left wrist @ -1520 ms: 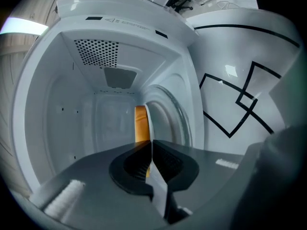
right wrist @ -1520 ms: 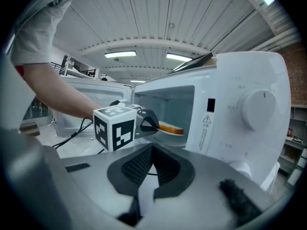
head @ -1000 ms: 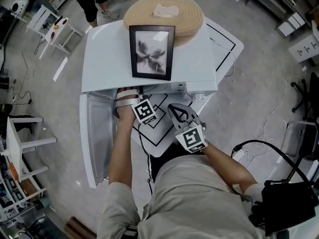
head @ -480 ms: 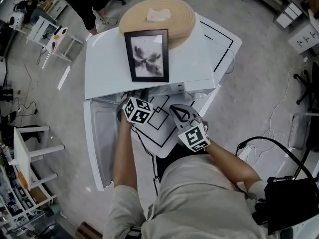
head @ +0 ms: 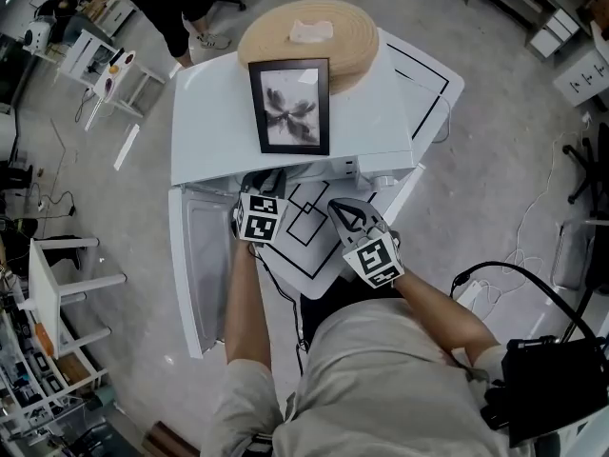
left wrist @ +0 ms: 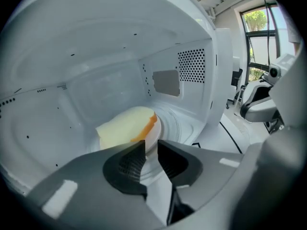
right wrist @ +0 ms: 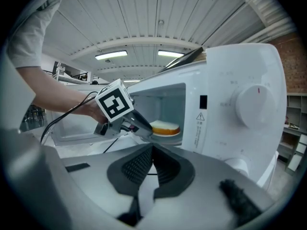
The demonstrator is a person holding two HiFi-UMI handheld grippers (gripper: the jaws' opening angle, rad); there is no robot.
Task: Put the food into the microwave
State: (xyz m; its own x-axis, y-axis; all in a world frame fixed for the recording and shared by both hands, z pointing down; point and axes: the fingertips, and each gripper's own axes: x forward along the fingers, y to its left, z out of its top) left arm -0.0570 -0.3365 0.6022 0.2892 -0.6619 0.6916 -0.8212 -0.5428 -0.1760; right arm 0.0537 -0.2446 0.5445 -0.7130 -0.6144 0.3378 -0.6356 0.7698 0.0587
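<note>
Food (left wrist: 125, 127), a pale wedge with an orange layer, lies on a plate (left wrist: 157, 128) inside the microwave (left wrist: 96, 56). It appears soft, light and crumbly, so it is best handled by the stiff plate rim. Left claw (left wrist: 151, 148) is released and empty at the cavity mouth; right claw (right wrist: 152, 158) is clenched on nothing outside.

In your left gripper view, the jaws of the left gripper (left wrist: 151, 150) cover the near edge of the food (left wrist: 125, 128) and of its plate (left wrist: 156, 128) inside the microwave (left wrist: 201, 28). You cannot tell what the pale, orange-edged slice is. In your right gripper view, the left gripper's tips hide the slice's left end. The warning label (right wrist: 199, 123) just right of the microwave's cavity is too small to read, and the right gripper (right wrist: 152, 150) blocks the microwave's lower front. From your head view, the microwave's top hides the cavity, the food and the left jaws. The pale thing (head: 311, 29) on the round mat (head: 357, 27) behind the microwave is too small to name.
</note>
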